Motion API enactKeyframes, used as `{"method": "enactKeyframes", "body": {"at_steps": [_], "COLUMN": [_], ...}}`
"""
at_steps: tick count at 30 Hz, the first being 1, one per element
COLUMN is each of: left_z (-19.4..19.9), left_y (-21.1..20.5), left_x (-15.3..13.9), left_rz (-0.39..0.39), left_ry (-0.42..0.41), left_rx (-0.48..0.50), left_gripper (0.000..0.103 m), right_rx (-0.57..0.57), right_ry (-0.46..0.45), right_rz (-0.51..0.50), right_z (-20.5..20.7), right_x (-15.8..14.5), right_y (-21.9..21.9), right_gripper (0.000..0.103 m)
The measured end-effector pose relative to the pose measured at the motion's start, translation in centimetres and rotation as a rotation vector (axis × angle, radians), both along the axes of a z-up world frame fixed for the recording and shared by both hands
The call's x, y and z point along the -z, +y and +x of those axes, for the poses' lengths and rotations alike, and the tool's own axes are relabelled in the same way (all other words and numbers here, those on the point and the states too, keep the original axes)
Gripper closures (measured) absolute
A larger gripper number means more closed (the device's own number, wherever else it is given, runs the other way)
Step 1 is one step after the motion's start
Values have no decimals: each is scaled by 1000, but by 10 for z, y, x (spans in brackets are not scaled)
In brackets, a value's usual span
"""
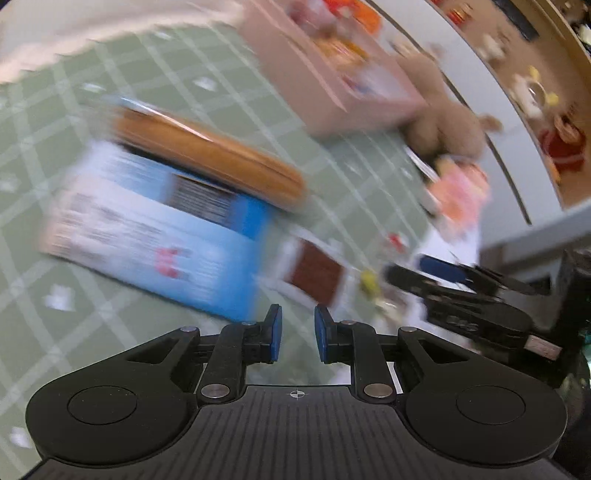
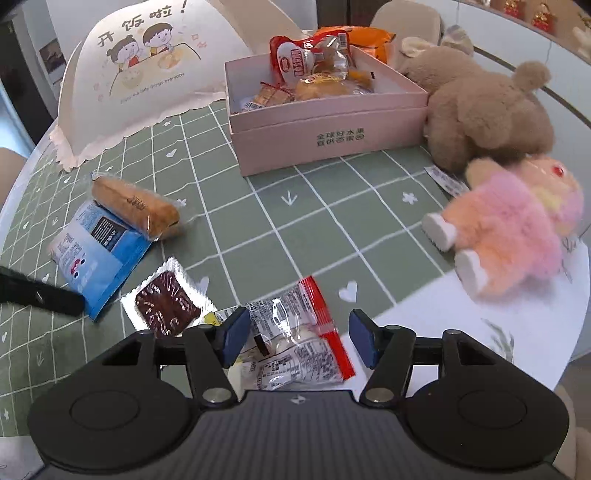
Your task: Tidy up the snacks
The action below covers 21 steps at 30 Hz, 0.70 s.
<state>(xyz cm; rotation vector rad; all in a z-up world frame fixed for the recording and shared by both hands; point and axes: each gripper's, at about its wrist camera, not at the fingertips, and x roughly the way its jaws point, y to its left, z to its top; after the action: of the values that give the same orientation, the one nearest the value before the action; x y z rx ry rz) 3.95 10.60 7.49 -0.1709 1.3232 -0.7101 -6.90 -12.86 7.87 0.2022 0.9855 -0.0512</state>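
Right gripper (image 2: 295, 338), jaws parted and empty, hangs over a clear red-edged snack packet (image 2: 299, 339) lying on the green checked tablecloth (image 2: 332, 206) between the fingers, untouched. Leftward: chocolate biscuit packet (image 2: 168, 308), blue bag (image 2: 98, 254), wrapped bread roll (image 2: 135, 208); behind, pink box (image 2: 325, 122) of snacks, brown plush (image 2: 480, 114), pink doll (image 2: 517, 229). Left gripper (image 1: 297, 334), nearly clenched on nothing, appears only in its own blurred view, near the blue bag (image 1: 159, 229).

Round table (image 2: 480, 325) under green grid cloth (image 2: 332, 221), beige chairs (image 2: 406, 14) behind.
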Motion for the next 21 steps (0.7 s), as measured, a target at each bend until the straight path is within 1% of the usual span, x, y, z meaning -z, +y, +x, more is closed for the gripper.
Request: {"method": "enactKeyframes", "body": {"at_steps": [2,3,5,6,8,11,14,16,17,18,19,21], "left_z": [-5,-5,0,4,9,15,8,-1,-4,-7,-7,-2], "left_y": [-14,-23,-30,-40,-50,-76,-93,-93,-90,-83,-74,-50], "left_x": [4,7,12,15,15,12,6,6,7,8,7,2], "left_rz": [3,12,29,37,36,77,157,238,273,287,301,285], "left_ry": [2,-1,0,-7,-32,-121,-236,-305,-324,-347,-351,-319], "left_rx": [0,-23,-72,-89,-89,-11,124,204,225,233,221,165], "left_gripper": [80,80,78,78,78,78,78,76,76,75,77,76], "right_rx": [18,28,41,44,55,78,101,104,94,77,55,8], "right_ry": [4,-5,-39,-55,-68,-48,-30,-42,-54,-63,-74,-94], "right_rz": [22,21,5,-11,-44,-48,-37,-43,-47,-52,-59,-61], "right_z": [-6,-10,-20,-26,-34,-42,-48,-51,-50,-48,-43,-31], "right_x": [-2,-5,-12,-16,-21,-18,-14,-15,-17,-19,-21,-24], "right_y": [1,3,7,8,10,6,2,4,5,7,10,17], "right_gripper": [43,43,43,43,43,43,43,43,43,43,43,43]}}
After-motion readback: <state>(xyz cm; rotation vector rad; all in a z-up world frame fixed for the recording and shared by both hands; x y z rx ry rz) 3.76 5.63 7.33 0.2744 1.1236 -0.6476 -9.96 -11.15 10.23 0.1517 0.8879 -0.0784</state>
